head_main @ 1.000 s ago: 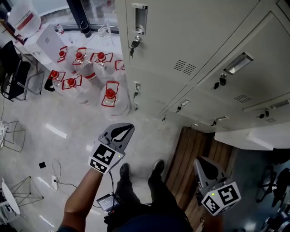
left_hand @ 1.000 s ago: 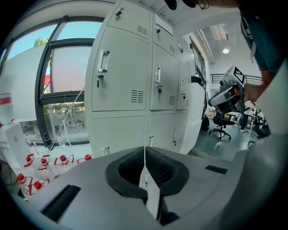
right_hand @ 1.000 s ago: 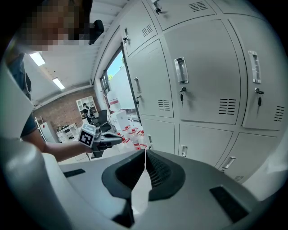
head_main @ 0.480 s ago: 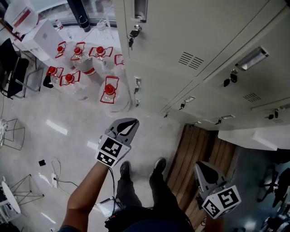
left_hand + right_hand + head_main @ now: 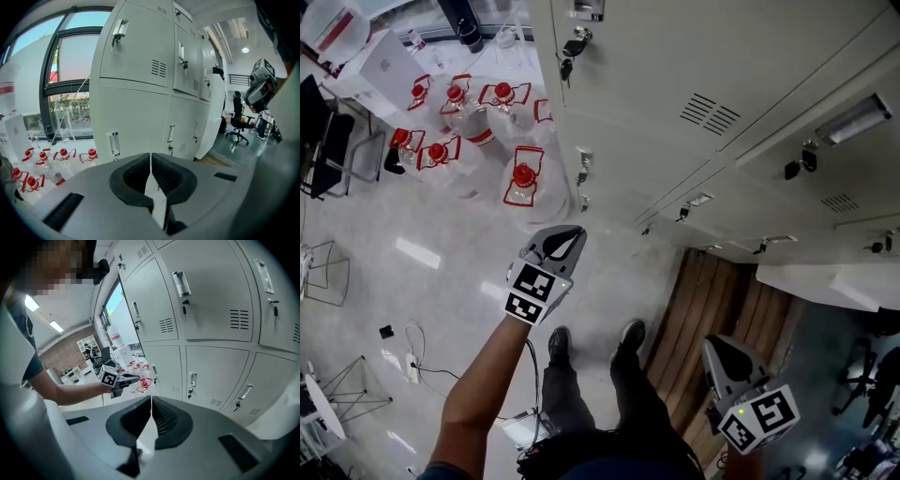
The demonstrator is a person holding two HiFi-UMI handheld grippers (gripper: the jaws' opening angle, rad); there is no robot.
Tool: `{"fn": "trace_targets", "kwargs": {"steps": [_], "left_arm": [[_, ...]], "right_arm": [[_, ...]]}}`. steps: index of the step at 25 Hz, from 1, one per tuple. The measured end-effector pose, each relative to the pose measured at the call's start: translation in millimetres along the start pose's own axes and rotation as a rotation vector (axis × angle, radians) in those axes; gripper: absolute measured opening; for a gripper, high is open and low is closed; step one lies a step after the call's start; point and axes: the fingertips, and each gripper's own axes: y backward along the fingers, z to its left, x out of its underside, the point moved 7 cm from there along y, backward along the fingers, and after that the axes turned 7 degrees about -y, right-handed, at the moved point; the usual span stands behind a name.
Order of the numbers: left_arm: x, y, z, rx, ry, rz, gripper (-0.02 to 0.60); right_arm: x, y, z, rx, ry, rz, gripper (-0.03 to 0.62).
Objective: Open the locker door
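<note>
**Both tongs shut, locker door shut**

Closest to me, the right tongs (image 5: 151, 398) hang low by my right side. They are closed tight with nothing in them. My shoes (image 5: 558, 345) stand on the pale floor (image 5: 441, 272), next to a strip of brown wood boards (image 5: 712, 300).

A bit further out, my left arm holds the left tongs (image 5: 572, 234) over the floor. They are closed too, and empty. They point at the grey lockers (image 5: 722, 56) but do not touch them.

Past the tips is the locker door (image 5: 619, 169) — the low one at the end of the row. It is shut, and its handle (image 5: 112, 143) is on its left side. Just left of the lockers, big clear bottles (image 5: 523, 183) with red caps stand on the floor.
</note>
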Motion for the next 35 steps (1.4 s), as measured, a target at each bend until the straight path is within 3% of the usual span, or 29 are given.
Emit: {"fn": "trace_targets", "kwargs": {"steps": [14,24,35], "left_arm": [[6.5,-46.2,33.1,-0.034,-0.019,-0.011,0.028],[5.9,-68.5,54.3,-0.11,-0.021,-0.027,0.031],[1.4,-101.7,57.1,-0.119,-0.037,-0.038,0.106]], "right_arm": [[15.6,-23.9,-21.0,0.012,-0.028,0.03,0.037],[35.1,-28.9,-31.7,0.018,-0.047,0.05,0.037],[52.9,-34.3,-42.7,0.02,-0.066,0.072,0.037]]}}
